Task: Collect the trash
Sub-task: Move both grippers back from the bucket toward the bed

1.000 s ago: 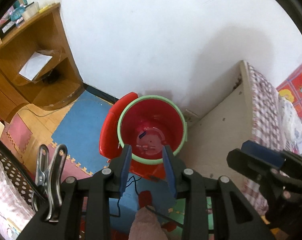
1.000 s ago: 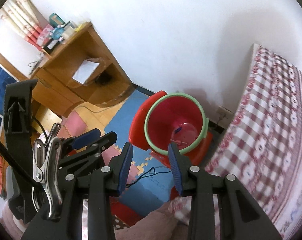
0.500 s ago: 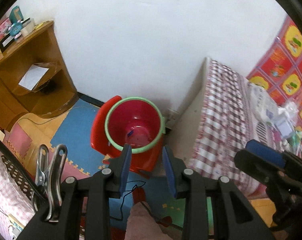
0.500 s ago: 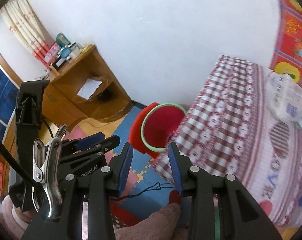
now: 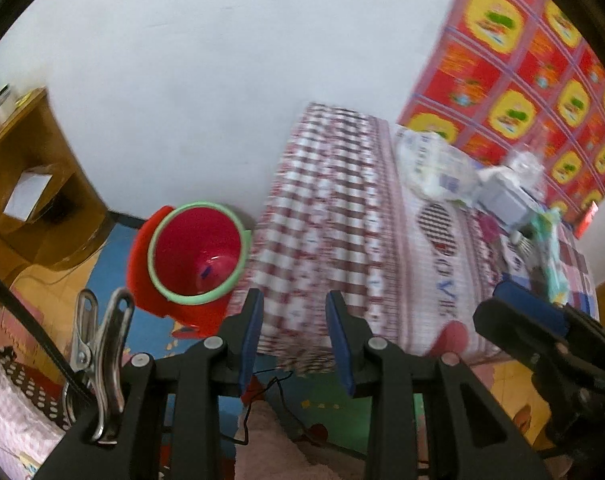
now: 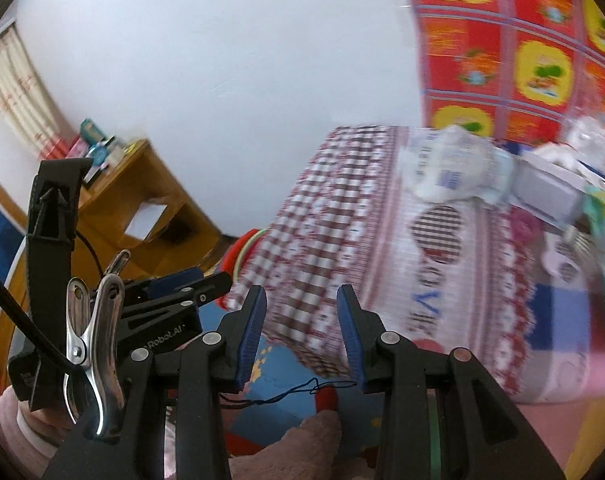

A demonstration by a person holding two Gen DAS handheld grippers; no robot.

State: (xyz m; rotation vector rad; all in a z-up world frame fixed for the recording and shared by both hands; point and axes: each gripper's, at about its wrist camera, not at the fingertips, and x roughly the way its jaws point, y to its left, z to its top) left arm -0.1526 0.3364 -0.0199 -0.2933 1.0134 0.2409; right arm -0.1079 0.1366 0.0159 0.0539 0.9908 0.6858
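1. Since a second earlier, both views had swung from the red bucket [image 5: 198,256] up toward the bed [image 5: 342,248], which now filled the middle of each blurred frame.
2. At far left stood a wooden desk [image 5: 26,168] against the white wall.
3. The bucket, with its green rim, sat on the floor between the desk and the bed's near corner; a small scrap lay at its bottom.
4. The left gripper [image 5: 294,332] hung over the bed's hanging checked edge, its blue fingers [image 5: 249,332] set wide apart and holding nothing.
5. The right gripper [image 6: 301,332] hovered likewise above the bed's corner, fingers wide and empty.
6. Farther right, trash lay on the bed: a crumpled plastic bag [image 6: 450,172], a white box [image 6: 546,184] just beside it, and blurred items beyond.
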